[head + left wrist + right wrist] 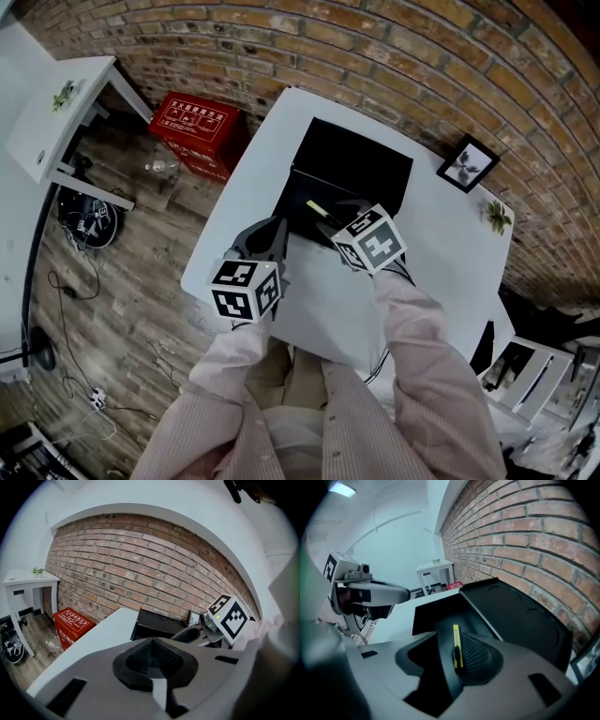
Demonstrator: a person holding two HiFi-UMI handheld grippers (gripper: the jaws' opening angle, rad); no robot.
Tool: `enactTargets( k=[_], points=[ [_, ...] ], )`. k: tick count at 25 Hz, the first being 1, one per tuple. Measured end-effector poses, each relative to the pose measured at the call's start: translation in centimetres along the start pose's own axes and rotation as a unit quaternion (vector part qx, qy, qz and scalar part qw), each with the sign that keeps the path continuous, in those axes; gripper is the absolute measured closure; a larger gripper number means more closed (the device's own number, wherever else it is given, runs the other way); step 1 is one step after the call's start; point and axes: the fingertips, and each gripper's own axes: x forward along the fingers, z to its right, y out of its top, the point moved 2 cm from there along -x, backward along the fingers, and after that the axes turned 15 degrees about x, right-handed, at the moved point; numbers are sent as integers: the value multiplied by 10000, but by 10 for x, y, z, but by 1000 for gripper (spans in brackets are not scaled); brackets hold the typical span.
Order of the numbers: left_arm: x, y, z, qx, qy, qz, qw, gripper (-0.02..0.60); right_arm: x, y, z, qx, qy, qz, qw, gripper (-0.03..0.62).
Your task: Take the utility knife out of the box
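An open black box (pixel 352 155) stands on the white table (pixel 450 253) with its lid raised toward the brick wall. The yellow utility knife (pixel 317 209) lies in the box's front part. My right gripper (pixel 339 219) reaches into the box. In the right gripper view its jaws (pixel 457 660) stand close around the near end of the knife (pixel 456 644), shut on it. My left gripper (pixel 272 236) hovers by the box's front left corner. It is shut with nothing between its pads (pixel 153 660).
A red crate (pixel 197 131) sits on the wooden floor left of the table. A black picture frame (pixel 467 164) and a small plant (pixel 495 216) are at the table's far right. A white side table (pixel 56 112) and cables are further left.
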Motion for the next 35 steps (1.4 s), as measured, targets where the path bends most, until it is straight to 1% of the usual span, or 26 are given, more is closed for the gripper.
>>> enactTargets(
  k=[6,14,17,19,23,27,28,35],
  points=[
    [4,-5,-2,-22,-38,-75,10000,589,18,-8,6,-121,-101,-480,9987,428],
    [6,-8,-1,-12,-79,-137,9999,589,29,-19,12,-163,-210,-853,9960,428],
    [7,-9,1,0,-83,-145,9999,589,30,-21,14,-153,-245,-871,9958,430],
    [8,-9,2,9,-81,-147,9999,589,30,-21,15,-164,-291,-861,9957,444],
    [7,-7,3,20,-72,-135,9999,589,30,-21,16,-299,-395,-873,9949,456],
    [5,-7,4,21,-59,-132,9999,589,29,-20,18,-289,-521,-850,9946,504],
    [4,-7,4,22,-54,-131,9999,589,29,-20,17,-299,-531,-856,9945,530],
    [1,-7,4,26,-25,-96,9999,589,32,-21,16,-394,-504,-854,9943,534]
  ],
)
